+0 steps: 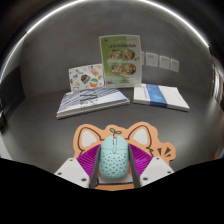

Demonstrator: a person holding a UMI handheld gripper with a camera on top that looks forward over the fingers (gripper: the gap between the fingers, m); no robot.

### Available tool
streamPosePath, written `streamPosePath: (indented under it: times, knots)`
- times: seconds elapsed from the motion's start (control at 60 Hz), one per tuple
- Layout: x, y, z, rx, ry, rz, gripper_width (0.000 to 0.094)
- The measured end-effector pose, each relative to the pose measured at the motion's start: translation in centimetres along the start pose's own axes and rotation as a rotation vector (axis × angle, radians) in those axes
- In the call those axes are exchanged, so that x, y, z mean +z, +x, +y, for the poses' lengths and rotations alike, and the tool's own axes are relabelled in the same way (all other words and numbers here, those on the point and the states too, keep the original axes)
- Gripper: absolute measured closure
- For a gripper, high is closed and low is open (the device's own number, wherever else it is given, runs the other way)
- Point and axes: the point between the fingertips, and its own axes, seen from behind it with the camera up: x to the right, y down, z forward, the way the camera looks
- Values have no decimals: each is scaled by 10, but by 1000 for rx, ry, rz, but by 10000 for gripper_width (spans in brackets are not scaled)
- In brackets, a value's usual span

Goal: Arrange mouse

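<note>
A pale teal mouse (113, 158) with a dotted, perforated shell sits between my gripper's (113, 172) two fingers. Both magenta pads (93, 166) press against its sides, so the gripper is shut on it. Under and just ahead of the mouse lies an orange cat-shaped mouse mat (88, 135) with two ears and a small sprout mark. The mouse's rear end is hidden at the bottom of the gripper view.
Beyond the mat, on the grey table, lie a striped book (92, 100) and a blue-and-white book (160, 96). A green-and-white booklet (120, 58) and a smaller card (85, 77) stand upright behind them. Wall sockets (160, 60) are on the back wall.
</note>
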Motion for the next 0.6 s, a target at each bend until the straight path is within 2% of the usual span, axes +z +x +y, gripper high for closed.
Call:
streamPosePath:
  times: [0.05,0.067,0.15,0.167,0.2,0.367,0.6]
  knots:
    - [0,0,1,-6,-7,5,380]
    - [-1,1,1,-7,-11,12,339]
    - [-14,2,-1,1,-7,47,33]
    - [-17,2,-3,5,4,54,75]
    - [-26,0,-5,13,18,65,93]
    - [-87,-18,5,95,46,160,95]
    - [-161,-63,69,235,-2,261,95]
